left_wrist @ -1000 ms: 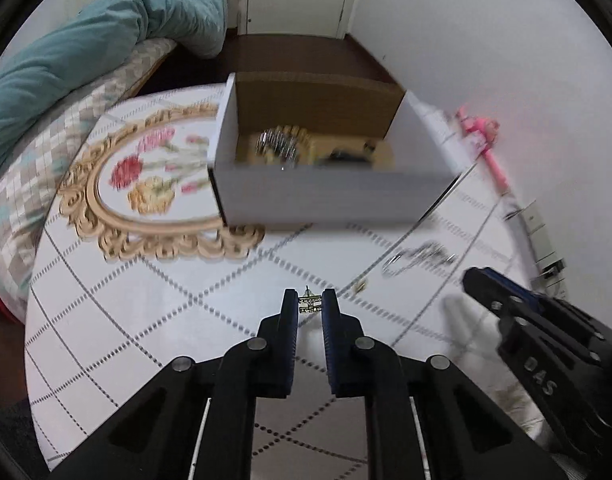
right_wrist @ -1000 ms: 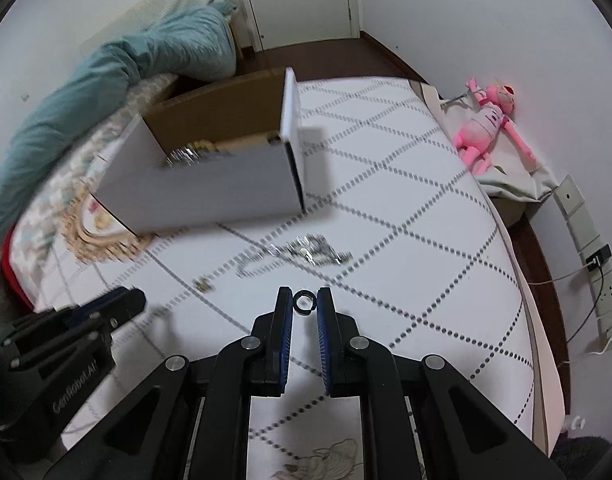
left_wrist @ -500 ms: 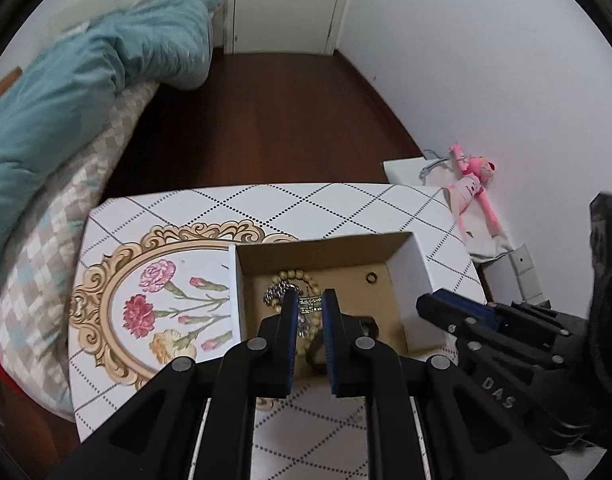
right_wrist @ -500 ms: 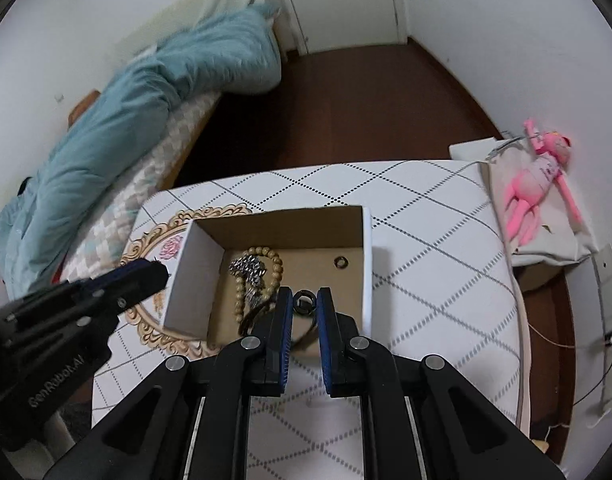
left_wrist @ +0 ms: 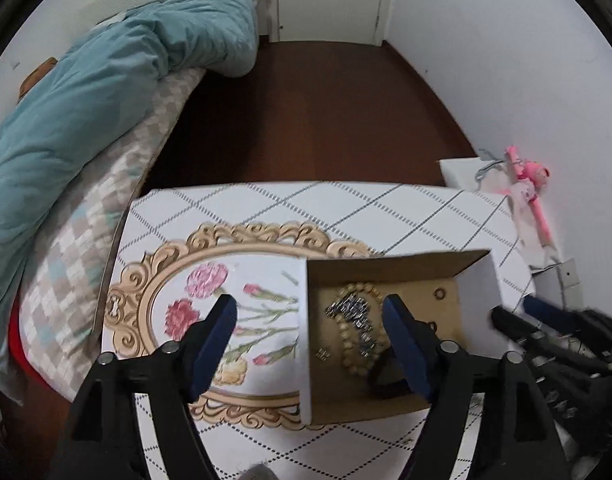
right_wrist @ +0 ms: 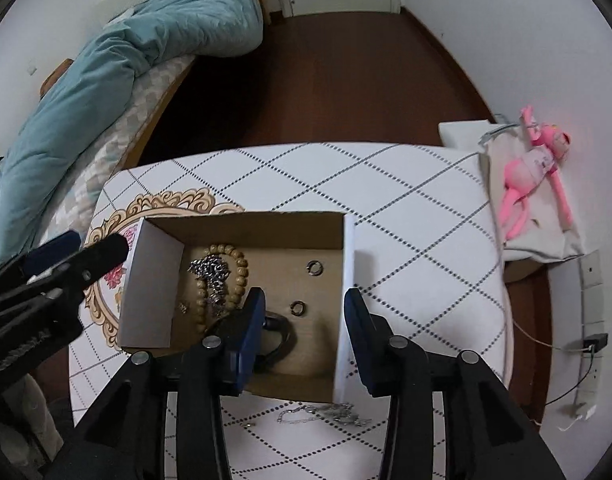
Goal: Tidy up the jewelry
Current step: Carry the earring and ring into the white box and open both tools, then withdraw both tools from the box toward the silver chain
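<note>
left gripper point(left_wrist: 309, 316): we had just spread its jaws, nothing between.
right gripper point(right_wrist: 304, 312): ours likewise, just opened, empty.
jewelry: bead bracelet point(right_wrist: 230, 276) and rings point(right_wrist: 315, 268) lay in the cardboard box point(right_wrist: 242, 226) at the table's point(right_wrist: 405, 208) far edge.

White walls point(right_wrist: 505, 20) enclose a dark brown wood floor point(right_wrist: 345, 80). White door point(left_wrist: 329, 0) at far end of floor. Bed with teal duvet point(left_wrist: 86, 100) left of floor. Pink plush toy point(right_wrist: 537, 168) right of floor, against wall.
</note>
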`<action>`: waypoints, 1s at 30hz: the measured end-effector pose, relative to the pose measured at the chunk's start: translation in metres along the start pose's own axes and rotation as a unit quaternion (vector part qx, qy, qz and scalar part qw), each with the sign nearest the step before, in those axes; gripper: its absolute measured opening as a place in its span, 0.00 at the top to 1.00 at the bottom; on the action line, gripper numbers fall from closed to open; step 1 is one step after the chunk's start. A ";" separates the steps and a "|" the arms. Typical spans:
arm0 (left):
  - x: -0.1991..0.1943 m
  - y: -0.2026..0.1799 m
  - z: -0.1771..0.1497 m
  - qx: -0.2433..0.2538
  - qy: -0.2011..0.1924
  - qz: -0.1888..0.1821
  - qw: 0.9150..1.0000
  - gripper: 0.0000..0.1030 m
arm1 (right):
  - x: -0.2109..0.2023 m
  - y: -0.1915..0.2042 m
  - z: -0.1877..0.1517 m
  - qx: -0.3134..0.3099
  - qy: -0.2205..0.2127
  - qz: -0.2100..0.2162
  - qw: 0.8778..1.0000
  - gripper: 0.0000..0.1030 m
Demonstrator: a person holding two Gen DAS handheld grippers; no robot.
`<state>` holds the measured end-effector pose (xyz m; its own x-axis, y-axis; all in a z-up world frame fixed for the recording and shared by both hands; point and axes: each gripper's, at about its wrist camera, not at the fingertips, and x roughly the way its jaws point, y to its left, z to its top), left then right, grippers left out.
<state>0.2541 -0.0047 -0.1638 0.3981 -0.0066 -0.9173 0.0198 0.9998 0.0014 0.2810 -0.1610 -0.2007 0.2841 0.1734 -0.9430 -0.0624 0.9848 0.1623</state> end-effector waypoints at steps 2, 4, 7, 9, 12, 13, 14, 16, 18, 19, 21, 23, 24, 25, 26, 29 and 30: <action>0.003 0.002 -0.007 -0.004 0.003 0.005 1.000 0.11 | -0.005 0.001 -0.001 -0.006 -0.009 -0.023 1.000 0.51; 0.005 0.002 -0.014 -0.005 0.000 0.008 1.000 0.05 | -0.007 0.000 -0.006 -0.013 -0.017 -0.054 0.998 0.41; 0.005 0.000 -0.023 0.002 -0.011 0.017 1.000 0.00 | -0.007 -0.002 -0.013 -0.019 -0.021 -0.079 0.996 0.17; 0.004 0.000 -0.026 0.000 -0.011 0.018 1.000 0.00 | -0.006 -0.003 -0.017 -0.021 -0.020 -0.090 0.996 0.06; -0.003 0.002 -0.028 -0.007 -0.021 0.021 1.000 0.00 | -0.011 -0.005 -0.022 -0.020 -0.023 -0.094 0.995 0.02; -0.006 0.003 -0.027 -0.010 -0.024 0.018 0.999 0.00 | -0.012 -0.005 -0.023 -0.019 -0.025 -0.093 0.995 0.00; -0.010 0.003 -0.027 -0.011 -0.028 0.019 0.999 0.00 | -0.015 -0.006 -0.023 -0.019 -0.028 -0.094 0.995 0.00; -0.019 0.003 -0.027 -0.015 -0.038 0.016 0.999 0.00 | -0.023 -0.005 -0.025 -0.018 -0.037 -0.092 0.995 0.00; -0.029 0.001 -0.026 -0.014 -0.047 0.015 0.999 0.00 | -0.031 -0.003 -0.026 -0.019 -0.047 -0.092 0.994 0.00; -0.035 0.000 -0.027 -0.014 -0.052 0.014 0.998 0.00 | -0.037 -0.002 -0.027 -0.019 -0.053 -0.090 0.994 0.00; -0.044 -0.002 -0.029 -0.014 -0.059 0.011 0.998 0.00 | -0.050 -0.001 -0.030 -0.016 -0.065 -0.085 0.994 0.00; -0.052 -0.003 -0.032 -0.013 -0.065 0.010 0.998 0.00 | -0.062 0.001 -0.032 -0.012 -0.074 -0.078 0.994 0.00; -0.056 -0.004 -0.034 -0.012 -0.066 0.009 0.998 0.00 | -0.069 0.000 -0.035 -0.010 -0.079 -0.075 0.994 0.00; -0.060 -0.005 -0.038 -0.010 -0.067 0.009 0.998 0.00 | -0.074 0.001 -0.037 -0.009 -0.083 -0.074 0.994 0.00; -0.062 -0.005 -0.040 -0.008 -0.066 0.010 0.998 0.00 | -0.079 0.001 -0.040 -0.007 -0.086 -0.072 0.994 0.00; -0.064 -0.007 -0.056 -0.003 -0.068 0.017 0.998 0.00 | -0.086 -0.001 -0.050 -0.001 -0.085 -0.068 0.994 0.00; -0.062 -0.008 -0.064 -0.003 -0.065 0.019 0.998 0.00 | -0.086 -0.003 -0.056 0.000 -0.082 -0.069 0.994 0.00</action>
<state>0.1701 -0.0114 -0.1324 0.5137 0.0289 -0.8575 -0.0033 0.9995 0.0318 0.2028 -0.1800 -0.1365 0.4422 0.0370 -0.8962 -0.0116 0.9993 0.0355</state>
